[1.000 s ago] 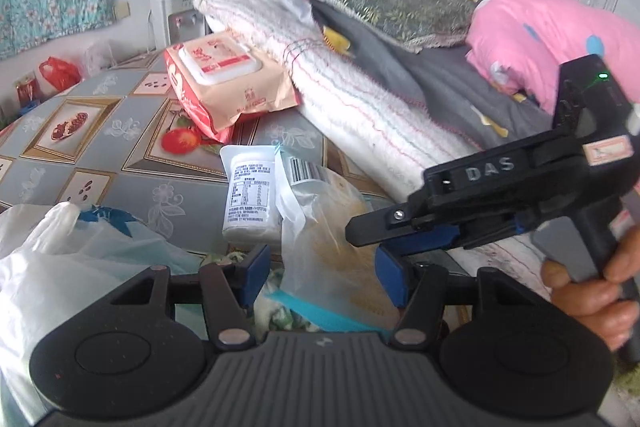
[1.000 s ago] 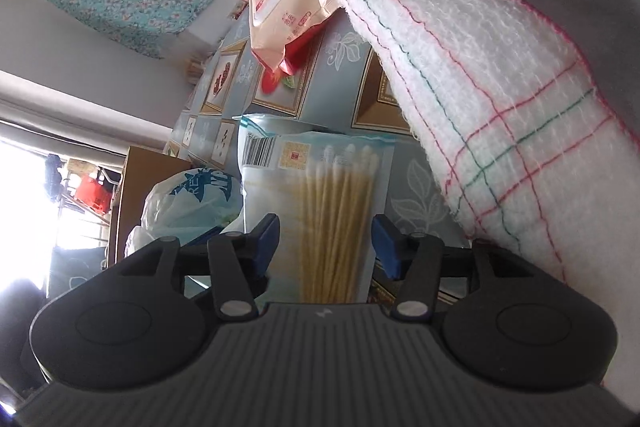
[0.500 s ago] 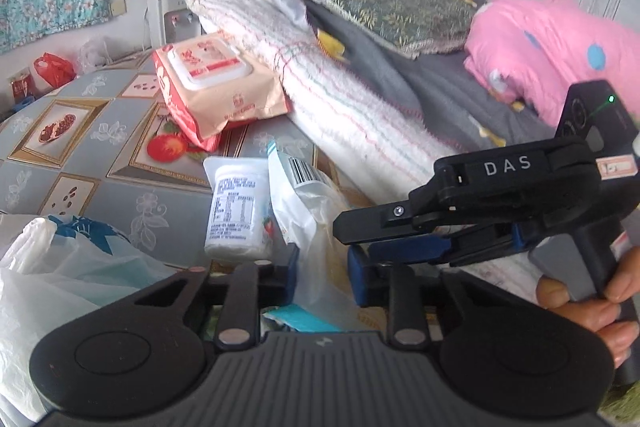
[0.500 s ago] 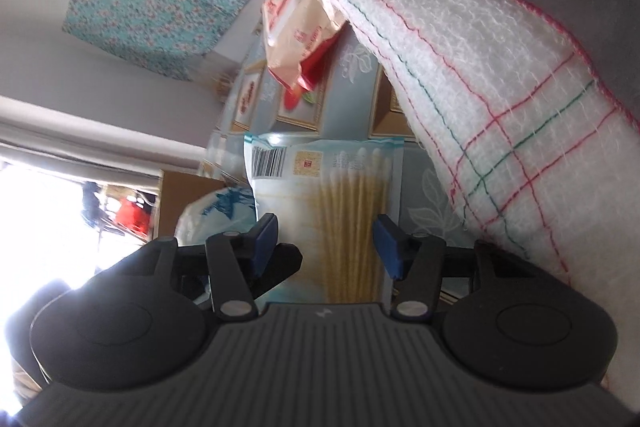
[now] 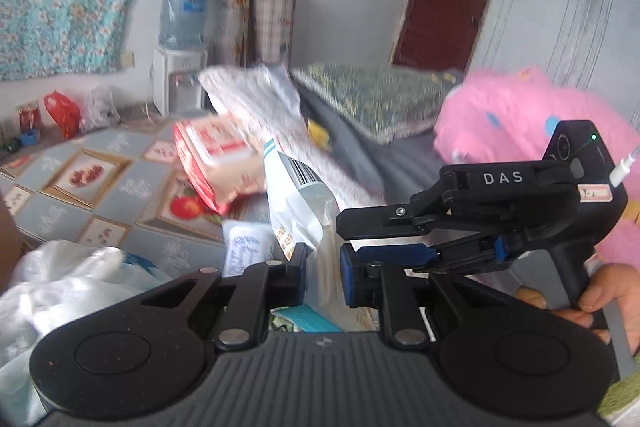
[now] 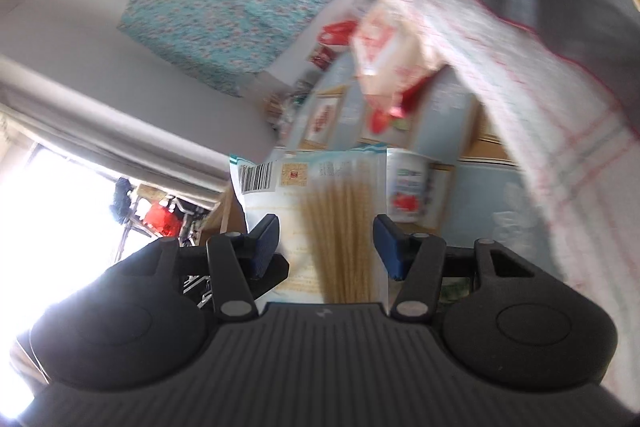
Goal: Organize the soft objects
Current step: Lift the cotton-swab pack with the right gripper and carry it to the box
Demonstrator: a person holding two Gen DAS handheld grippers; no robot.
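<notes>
Left gripper clamped on cotton swab bag, bag held upright, lifted above patterned table. Right gripper turned sideways, level, fingers spread wide either side of same bag, pads not touching; right hand grips its handle at lower right. Wet wipes pack and small white jar lie on table behind bag.

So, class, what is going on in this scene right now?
A person works with two handheld grippers over a patterned table. The left gripper is shut on a clear plastic bag of cotton swabs, held upright. The right gripper is open, with that bag between its fingers. A white jar stands behind.
</notes>
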